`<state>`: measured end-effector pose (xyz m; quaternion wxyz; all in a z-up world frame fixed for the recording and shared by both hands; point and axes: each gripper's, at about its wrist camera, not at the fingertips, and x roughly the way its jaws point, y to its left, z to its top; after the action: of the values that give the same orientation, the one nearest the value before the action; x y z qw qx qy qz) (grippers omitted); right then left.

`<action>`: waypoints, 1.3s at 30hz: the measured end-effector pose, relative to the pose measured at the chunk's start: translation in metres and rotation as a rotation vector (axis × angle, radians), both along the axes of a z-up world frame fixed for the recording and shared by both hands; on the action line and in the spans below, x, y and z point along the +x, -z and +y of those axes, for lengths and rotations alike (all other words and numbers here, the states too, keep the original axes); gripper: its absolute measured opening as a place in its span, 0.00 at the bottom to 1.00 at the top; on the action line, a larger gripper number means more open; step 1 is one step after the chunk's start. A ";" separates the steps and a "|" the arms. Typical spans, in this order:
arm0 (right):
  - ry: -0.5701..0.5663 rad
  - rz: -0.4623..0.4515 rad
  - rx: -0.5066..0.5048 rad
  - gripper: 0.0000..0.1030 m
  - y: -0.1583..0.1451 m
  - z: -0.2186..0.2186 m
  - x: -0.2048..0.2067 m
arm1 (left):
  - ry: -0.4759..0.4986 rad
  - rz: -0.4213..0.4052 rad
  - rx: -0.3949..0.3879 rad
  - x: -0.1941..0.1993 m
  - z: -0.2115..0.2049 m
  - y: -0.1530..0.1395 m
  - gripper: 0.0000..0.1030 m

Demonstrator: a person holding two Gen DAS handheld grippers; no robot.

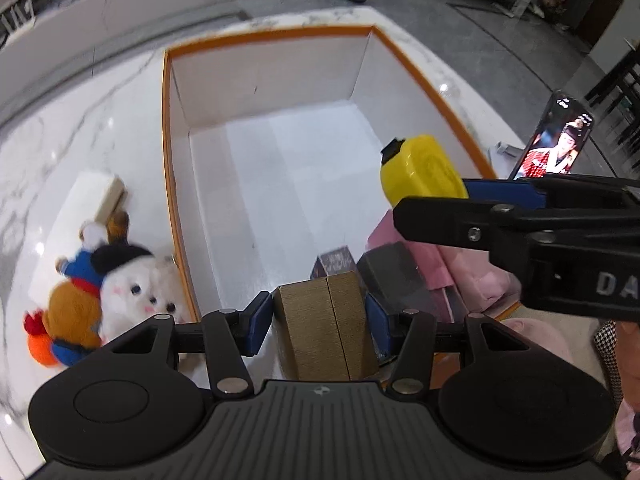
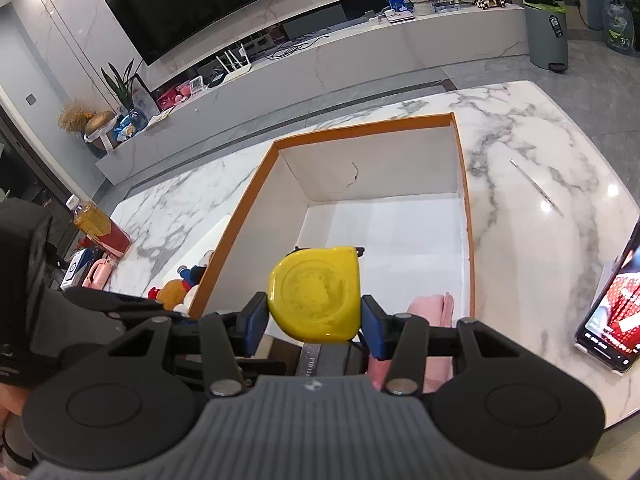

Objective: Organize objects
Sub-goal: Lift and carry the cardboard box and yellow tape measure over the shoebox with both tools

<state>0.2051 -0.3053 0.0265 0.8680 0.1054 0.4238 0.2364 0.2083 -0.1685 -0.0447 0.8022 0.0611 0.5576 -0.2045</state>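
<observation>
Bright indoor light, glare spots on marble tabletop (image 2: 520, 152), fisheye-bent edges

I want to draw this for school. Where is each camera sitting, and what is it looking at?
Left wrist camera: sits on the left tongs, looking steeply down into the orange-rimmed box; its own blue pads grip a gold box, and the right tongs and a checked sleeve show.
Right wrist camera: sits on the right tongs, looking across the box toward a TV; its own pads grip a yellow tape measure, and the left tongs' black body shows.
Both share: box, tape measure, plush toys, phone, marble table.
</observation>
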 end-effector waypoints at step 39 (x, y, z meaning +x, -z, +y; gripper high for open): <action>-0.130 0.012 -0.144 0.50 0.011 0.055 0.013 | -0.112 -0.099 -0.224 -0.002 0.095 -0.059 0.69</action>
<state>0.2179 -0.2500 0.0151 0.8536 0.0166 0.4509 0.2604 0.2065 -0.0734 0.0141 0.8408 -0.0500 0.4935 -0.2168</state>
